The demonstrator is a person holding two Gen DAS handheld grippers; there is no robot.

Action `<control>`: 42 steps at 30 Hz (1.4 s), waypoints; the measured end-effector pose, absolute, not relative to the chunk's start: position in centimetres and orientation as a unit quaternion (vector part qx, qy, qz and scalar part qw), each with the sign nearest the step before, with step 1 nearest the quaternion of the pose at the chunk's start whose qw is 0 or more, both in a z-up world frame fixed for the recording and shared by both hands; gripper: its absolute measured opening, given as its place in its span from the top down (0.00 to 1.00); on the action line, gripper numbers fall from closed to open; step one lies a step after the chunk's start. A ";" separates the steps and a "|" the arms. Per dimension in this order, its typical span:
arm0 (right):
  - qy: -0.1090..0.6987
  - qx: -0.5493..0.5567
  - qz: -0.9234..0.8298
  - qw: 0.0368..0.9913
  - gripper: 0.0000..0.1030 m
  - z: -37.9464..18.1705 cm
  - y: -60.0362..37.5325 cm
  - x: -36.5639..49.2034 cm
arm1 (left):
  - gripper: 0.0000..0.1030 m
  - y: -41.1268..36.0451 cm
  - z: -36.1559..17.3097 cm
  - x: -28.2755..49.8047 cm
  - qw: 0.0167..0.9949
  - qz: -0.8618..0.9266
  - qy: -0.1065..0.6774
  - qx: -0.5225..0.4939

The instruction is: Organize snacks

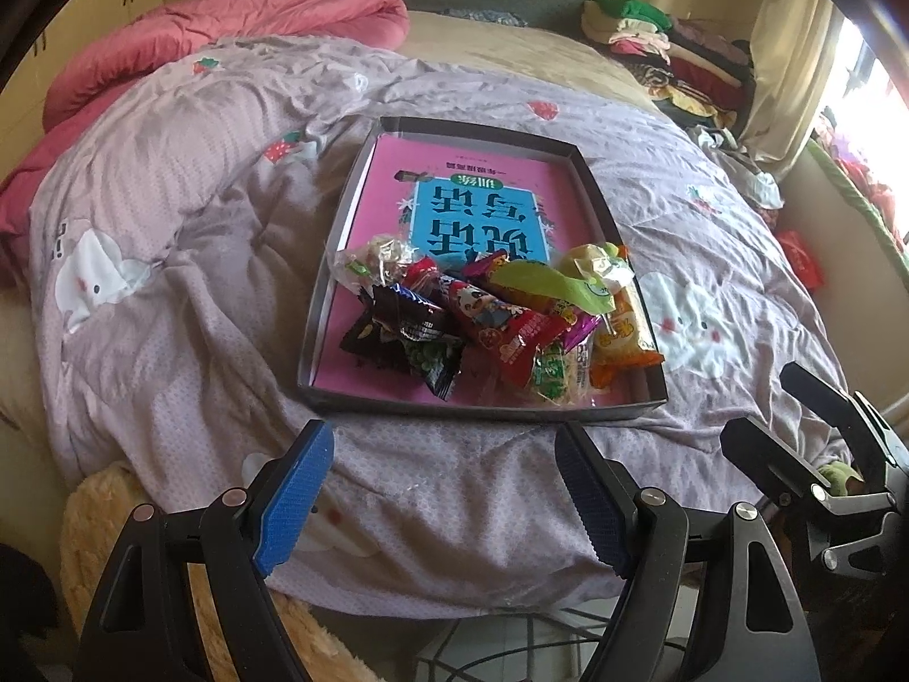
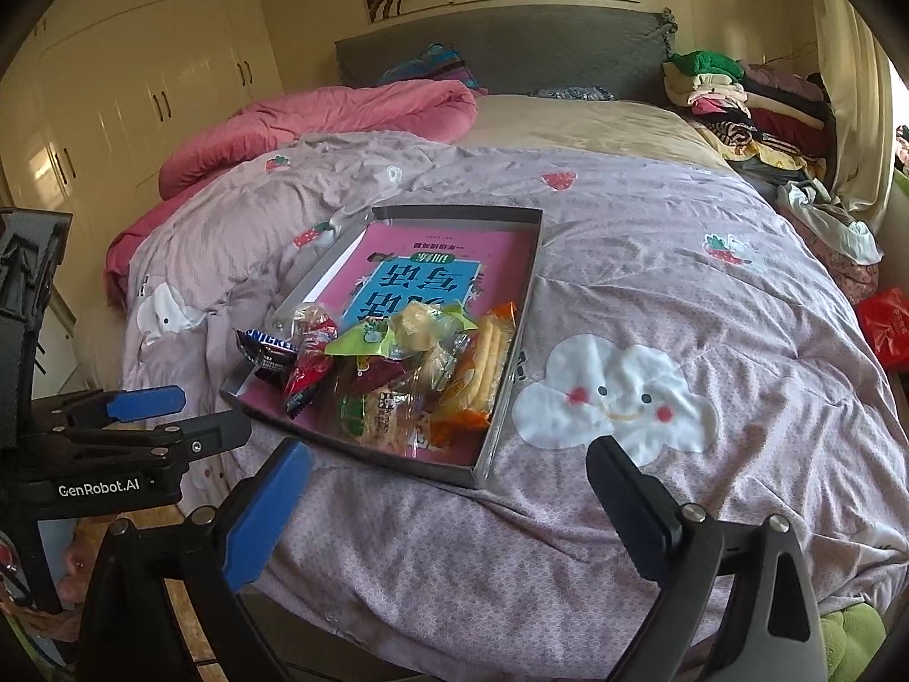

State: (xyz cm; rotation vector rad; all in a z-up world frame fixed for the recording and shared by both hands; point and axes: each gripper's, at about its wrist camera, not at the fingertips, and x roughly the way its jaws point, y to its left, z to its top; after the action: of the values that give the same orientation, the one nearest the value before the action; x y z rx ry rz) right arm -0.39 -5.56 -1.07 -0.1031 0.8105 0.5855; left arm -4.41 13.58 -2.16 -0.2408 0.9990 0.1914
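Observation:
A shallow grey box point(image 1: 477, 406) point(image 2: 369, 446) lies on the bed with a pink book point(image 1: 392, 170) point(image 2: 454, 250) flat inside it. Its near end holds a pile of wrapped snacks point(image 1: 500, 318) point(image 2: 392, 375), among them a black Snickers wrapper point(image 1: 397, 329) point(image 2: 267, 346), a red packet point(image 1: 505, 335) and an orange cracker pack point(image 1: 619, 329) point(image 2: 477, 375). My left gripper point(image 1: 443, 437) point(image 2: 204, 412) hovers open just short of the box's near edge, holding nothing. My right gripper point(image 2: 449, 454) point(image 1: 764, 409) stands open beside the box's near right corner, also with nothing between its fingers.
The box rests on a rumpled lilac duvet point(image 1: 170, 284) point(image 2: 710, 261) with cloud and strawberry prints. A pink quilt point(image 1: 227, 34) point(image 2: 352, 113) lies at the back left, folded clothes point(image 1: 682, 57) point(image 2: 750, 108) at the back right. A red bag point(image 2: 886, 329) sits off the bed's right side.

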 end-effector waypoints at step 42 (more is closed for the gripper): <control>0.369 -0.056 0.273 0.887 0.04 -0.7 -5.9 -0.6 | 0.21 13.2 -1.6 -4.6 0.872 0.091 0.468 -0.107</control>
State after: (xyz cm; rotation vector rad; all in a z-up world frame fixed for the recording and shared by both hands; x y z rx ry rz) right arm -0.62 -5.92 -0.66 -0.1157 0.7680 0.5666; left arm -4.60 13.21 -1.56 -0.2236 0.9786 0.1908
